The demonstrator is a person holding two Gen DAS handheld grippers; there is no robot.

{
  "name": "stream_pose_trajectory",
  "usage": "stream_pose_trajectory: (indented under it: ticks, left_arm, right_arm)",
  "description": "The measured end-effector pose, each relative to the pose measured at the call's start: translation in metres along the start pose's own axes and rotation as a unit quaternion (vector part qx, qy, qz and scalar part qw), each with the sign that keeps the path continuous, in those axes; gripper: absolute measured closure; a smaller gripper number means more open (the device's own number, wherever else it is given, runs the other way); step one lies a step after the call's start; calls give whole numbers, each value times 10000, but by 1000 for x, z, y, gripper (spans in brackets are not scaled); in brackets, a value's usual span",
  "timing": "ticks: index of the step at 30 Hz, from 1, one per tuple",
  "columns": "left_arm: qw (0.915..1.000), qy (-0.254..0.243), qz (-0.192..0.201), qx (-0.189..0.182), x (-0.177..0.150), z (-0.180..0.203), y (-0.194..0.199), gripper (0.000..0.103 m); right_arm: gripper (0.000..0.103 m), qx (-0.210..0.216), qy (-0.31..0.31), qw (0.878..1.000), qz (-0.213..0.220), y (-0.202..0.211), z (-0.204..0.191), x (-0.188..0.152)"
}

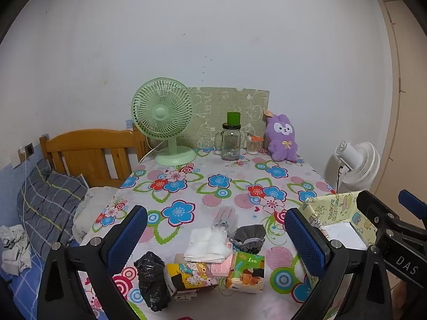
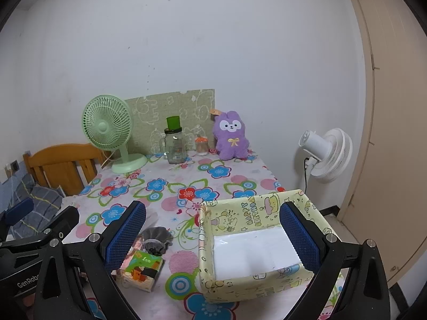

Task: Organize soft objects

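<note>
A heap of soft things lies near the table's front edge: a black plastic bag [image 1: 152,280], a folded white cloth [image 1: 206,245], a grey drawstring pouch [image 1: 249,237], and two tissue packs [image 1: 246,272] [image 1: 190,277]. My left gripper [image 1: 216,236] is open and empty above the heap. My right gripper [image 2: 213,236] is open and empty above the yellow patterned box [image 2: 256,216], which has a white bottom. The pouch [image 2: 156,240] and one tissue pack [image 2: 141,269] show left of the box. A purple plush bunny [image 1: 283,138] sits at the back.
A green desk fan [image 1: 165,120], a glass jar with a green lid [image 1: 231,141] and a swab holder [image 1: 254,144] stand at the table's back. A white floor fan [image 2: 328,154] stands right of the table. A bed with a wooden headboard [image 1: 90,154] lies left.
</note>
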State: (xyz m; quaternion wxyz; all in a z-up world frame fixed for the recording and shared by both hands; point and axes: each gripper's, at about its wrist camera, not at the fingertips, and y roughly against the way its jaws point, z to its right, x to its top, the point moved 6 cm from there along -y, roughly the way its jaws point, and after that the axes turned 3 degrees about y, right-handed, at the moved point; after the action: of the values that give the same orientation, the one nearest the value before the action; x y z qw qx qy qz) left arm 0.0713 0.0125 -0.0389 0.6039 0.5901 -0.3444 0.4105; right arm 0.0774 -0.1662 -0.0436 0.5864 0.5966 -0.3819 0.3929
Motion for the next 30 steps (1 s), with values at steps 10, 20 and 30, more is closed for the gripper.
stream_pose_trajectory:
  ticks: [10,20,30]
  left_arm:
    - [9999,-78,37,54,1,2,1,0]
    - [10000,-58,34,10,-1,5,3,0]
    - [10000,-63,17,-3,-1,7,3,0]
  right_arm:
    - [2,-23,-5,10000,11,-1,2,0]
    - [2,-44,-2,10000,15,0,2,2]
    - [2,-76,-4,10000,24,2,2,2]
